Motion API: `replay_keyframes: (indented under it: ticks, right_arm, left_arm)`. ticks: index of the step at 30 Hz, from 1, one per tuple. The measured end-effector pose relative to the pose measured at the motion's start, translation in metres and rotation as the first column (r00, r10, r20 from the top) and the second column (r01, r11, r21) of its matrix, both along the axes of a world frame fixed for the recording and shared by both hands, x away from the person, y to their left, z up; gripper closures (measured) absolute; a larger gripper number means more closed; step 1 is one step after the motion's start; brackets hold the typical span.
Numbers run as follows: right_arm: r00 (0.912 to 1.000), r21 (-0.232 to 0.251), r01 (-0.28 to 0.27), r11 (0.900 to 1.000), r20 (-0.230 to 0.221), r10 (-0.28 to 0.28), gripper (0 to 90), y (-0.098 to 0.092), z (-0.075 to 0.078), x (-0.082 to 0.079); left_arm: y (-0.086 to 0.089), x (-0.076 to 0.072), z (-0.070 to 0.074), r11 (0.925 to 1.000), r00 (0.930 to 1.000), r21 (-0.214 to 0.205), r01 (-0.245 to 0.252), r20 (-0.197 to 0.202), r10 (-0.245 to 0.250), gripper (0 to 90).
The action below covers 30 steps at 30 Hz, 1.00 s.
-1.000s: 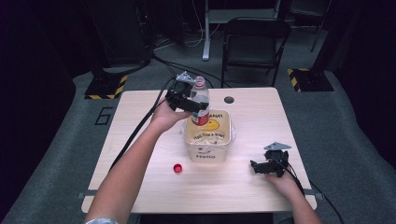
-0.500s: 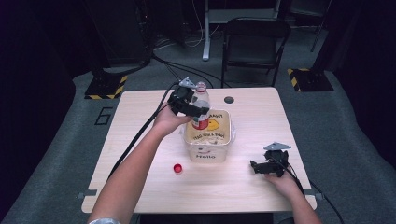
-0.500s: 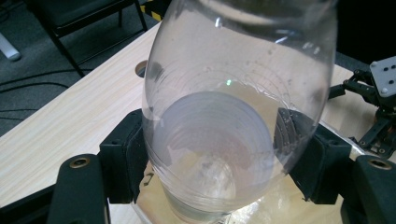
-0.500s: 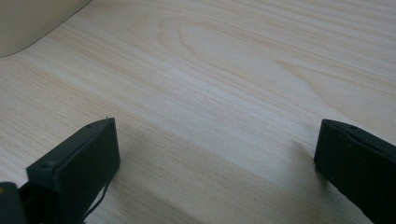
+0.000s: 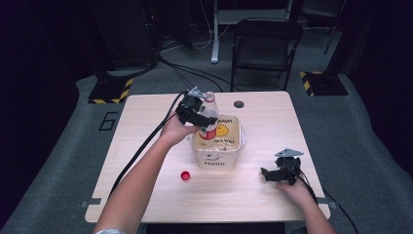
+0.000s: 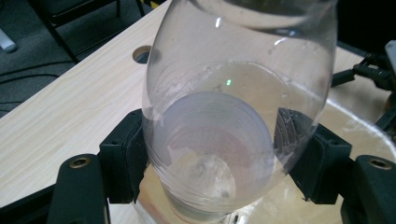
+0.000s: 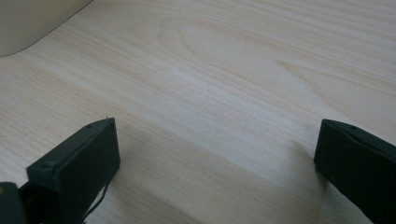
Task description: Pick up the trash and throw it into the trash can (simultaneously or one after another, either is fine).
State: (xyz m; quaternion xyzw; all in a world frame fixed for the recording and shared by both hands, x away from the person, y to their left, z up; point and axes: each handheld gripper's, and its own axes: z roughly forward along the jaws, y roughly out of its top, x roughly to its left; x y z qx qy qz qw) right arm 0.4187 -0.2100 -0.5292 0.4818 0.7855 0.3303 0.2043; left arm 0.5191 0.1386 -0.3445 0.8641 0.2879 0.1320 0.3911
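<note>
Dark room, pale wooden bench [image 5: 146, 146] at centre. Left tool [image 5: 200, 118] clamping a clear plastic bottle [image 5: 208, 119] with a red label, holding it upright over the cream bucket [image 5: 216, 158] at mid-bench. Red cap [image 5: 185, 175] lying near-left of that bucket. Right tool [image 5: 268, 174] resting on the near right, jaws standing apart on bare wood.
</note>
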Motion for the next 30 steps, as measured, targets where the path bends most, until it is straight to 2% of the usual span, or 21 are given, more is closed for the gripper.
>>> replay_keyframes:
  ticks: [8,18,24,30]
  right_arm:
    - [1.0000,0.000,-0.002,1.0000,0.000,0.002,0.0,0.000,0.000,0.000]
    - [1.0000,0.004,0.001,1.0000,0.000,-0.001,0.0,0.001,0.000,0.000]
    - [1.0000,0.005,-0.003,1.0000,0.000,0.003,0.0,0.001,0.000,0.000]
    - [1.0000,0.000,-0.009,1.0000,-0.001,0.009,0.0,0.000,0.000,0.000]
  left_arm:
    - [0.010,0.001,-0.015,0.9993,0.9996,-0.032,-0.019,-0.023,0.018,29.3]
    - [0.002,0.000,-0.026,1.0000,1.0000,0.003,0.005,-0.008,-0.005,29.0]
    - [0.001,0.002,-0.031,0.9998,0.9995,0.020,0.004,-0.032,-0.003,29.0]
    - [0.001,0.003,-0.035,0.9998,0.9988,0.018,-0.007,-0.047,0.008,28.6]
